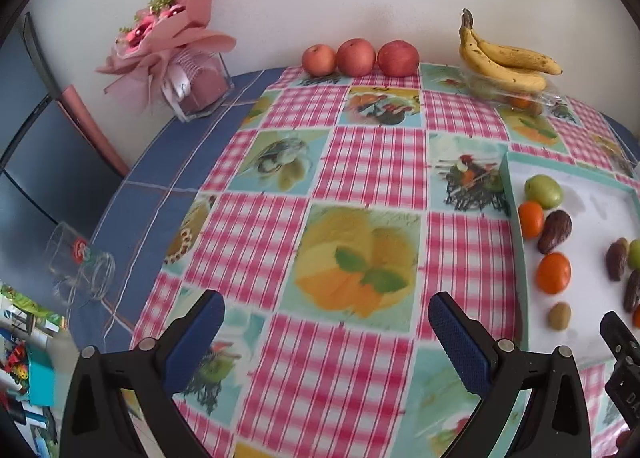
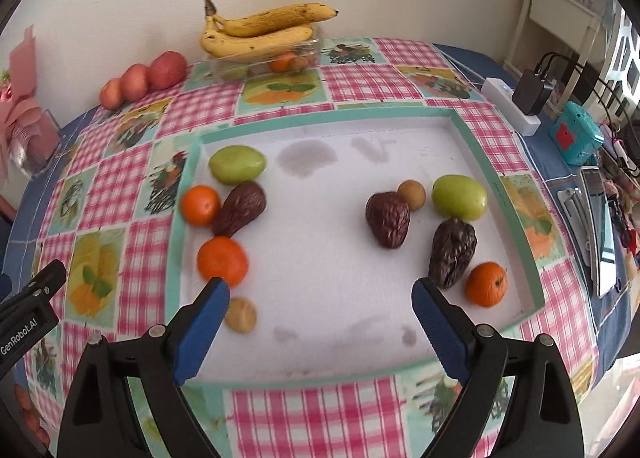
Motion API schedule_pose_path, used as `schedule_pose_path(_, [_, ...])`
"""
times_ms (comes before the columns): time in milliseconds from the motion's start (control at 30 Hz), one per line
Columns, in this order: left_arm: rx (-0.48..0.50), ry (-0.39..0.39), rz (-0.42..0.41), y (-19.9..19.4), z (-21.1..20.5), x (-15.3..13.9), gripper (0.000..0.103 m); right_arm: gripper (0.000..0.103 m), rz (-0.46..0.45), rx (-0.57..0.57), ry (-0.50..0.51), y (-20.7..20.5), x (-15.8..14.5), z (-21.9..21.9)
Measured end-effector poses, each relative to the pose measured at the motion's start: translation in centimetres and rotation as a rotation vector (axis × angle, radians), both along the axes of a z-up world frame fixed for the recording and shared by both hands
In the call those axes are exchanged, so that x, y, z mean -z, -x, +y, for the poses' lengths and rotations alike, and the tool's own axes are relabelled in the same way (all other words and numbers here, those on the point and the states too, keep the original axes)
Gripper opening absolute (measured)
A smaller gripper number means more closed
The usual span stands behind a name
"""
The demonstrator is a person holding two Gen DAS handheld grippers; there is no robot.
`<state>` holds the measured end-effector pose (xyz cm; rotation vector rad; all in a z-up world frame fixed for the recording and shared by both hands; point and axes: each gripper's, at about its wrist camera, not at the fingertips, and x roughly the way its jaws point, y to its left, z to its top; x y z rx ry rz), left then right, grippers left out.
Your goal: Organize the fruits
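A white tray with a teal rim (image 2: 464, 118) (image 1: 516, 202) holds small fruit in two groups. On its left lie a green fruit (image 2: 237, 164), two oranges (image 2: 200, 205) (image 2: 222, 260), a wrinkled brown date (image 2: 241, 208) and a small tan fruit (image 2: 241, 315). On its right lie two dates (image 2: 388, 219) (image 2: 453, 252), a tan fruit (image 2: 411, 195), a green fruit (image 2: 459, 197) and an orange (image 2: 486, 283). My right gripper (image 2: 321, 298) hangs open above the tray's front, holding nothing. My left gripper (image 1: 326, 312) is open over the tablecloth left of the tray.
Three apples (image 1: 358, 57) line the back wall. Bananas (image 1: 504, 60) lie on a clear box of fruit (image 2: 266, 60). A pink bouquet in a clear box (image 1: 176, 54) and a tipped glass (image 1: 80, 266) are at the left. A power strip (image 2: 512, 106), teal box (image 2: 576, 134) and phone (image 2: 600, 230) crowd the right edge.
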<state>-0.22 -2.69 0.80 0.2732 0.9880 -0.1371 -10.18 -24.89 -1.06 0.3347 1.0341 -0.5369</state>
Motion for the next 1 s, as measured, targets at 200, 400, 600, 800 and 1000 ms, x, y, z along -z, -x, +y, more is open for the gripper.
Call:
schedule_pose_path(200, [0.007, 0.022, 0.030, 1.4, 1.2, -0.4, 0.103, 0.093, 0.008, -0.003, 0.037, 1.9, -0.3, 1.8])
schedule_pose_path(400, [0.009, 0.015, 0.030, 1.6, 1.2, -0.6, 0.103, 0.093, -0.041, -0.001, 0.065, 3.2, -1.6, 2.6])
schedule_pose_path(600, [-0.008, -0.019, 0.050, 1.5, 1.2, -0.1, 0.103, 0.093, -0.059, 0.001, 0.052, 3.4, -2.0, 2.6])
schedule_pose_path(800, [0.000, -0.016, 0.065, 1.4, 1.2, 0.0, 0.103, 0.093, -0.047, -0.004, 0.033, 3.2, -1.6, 2.5])
schedule_pose_path(1000, [0.012, -0.011, 0.070, 1.3, 1.1, 0.0, 0.103, 0.093, -0.045, -0.019, 0.042, 3.0, -1.7, 2.9])
